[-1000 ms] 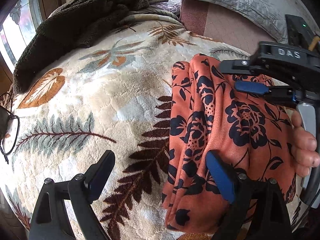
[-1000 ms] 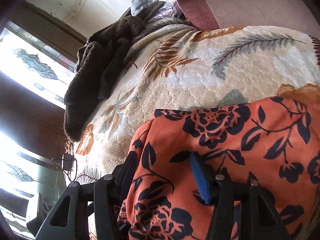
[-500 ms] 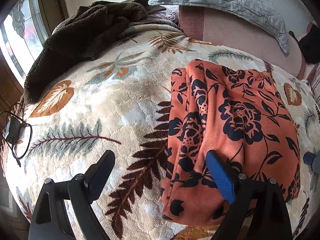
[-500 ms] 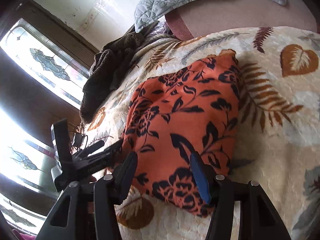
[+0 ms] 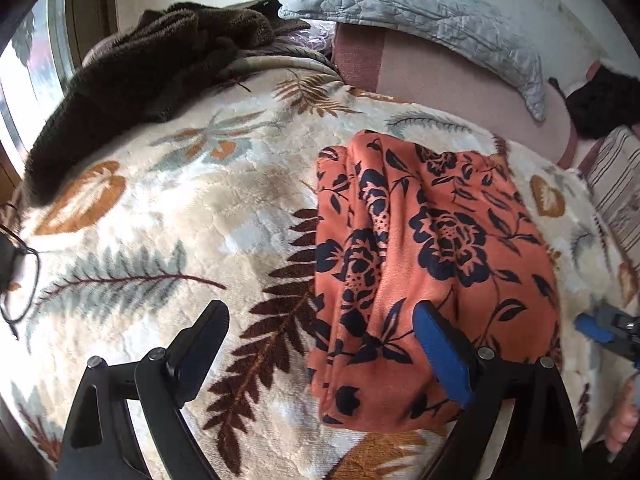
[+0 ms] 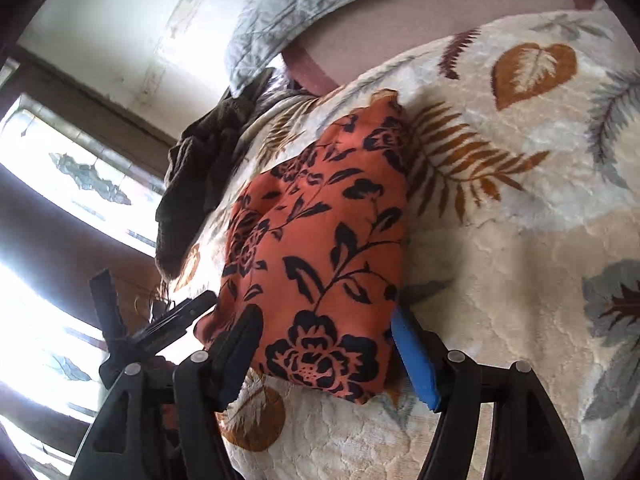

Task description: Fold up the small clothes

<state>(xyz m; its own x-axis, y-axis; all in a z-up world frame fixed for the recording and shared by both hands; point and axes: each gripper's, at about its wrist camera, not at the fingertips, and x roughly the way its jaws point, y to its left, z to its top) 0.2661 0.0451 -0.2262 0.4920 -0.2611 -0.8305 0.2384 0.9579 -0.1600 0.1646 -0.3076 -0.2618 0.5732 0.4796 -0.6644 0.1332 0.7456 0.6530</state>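
An orange garment with a dark floral print (image 5: 432, 256) lies folded in a compact rectangle on a cream leaf-patterned blanket (image 5: 168, 216). It also shows in the right wrist view (image 6: 320, 248). My left gripper (image 5: 320, 340) is open and empty above the garment's near left edge. My right gripper (image 6: 324, 344) is open and empty over the garment's near end. The right gripper's tip shows in the left wrist view (image 5: 600, 328); the left gripper shows in the right wrist view (image 6: 168, 320).
A dark brown fleece (image 5: 140, 80) lies at the blanket's far left by the window. A grey quilted pillow (image 5: 420, 8) rests on a pink headboard (image 5: 440, 80). A black cable (image 5: 16, 272) lies at the left edge. A striped cushion (image 5: 620, 184) is at right.
My right gripper has let go of the garment and drawn back off it toward its near right side. The folded garment lies still. My left gripper has stayed open and backed off slightly.
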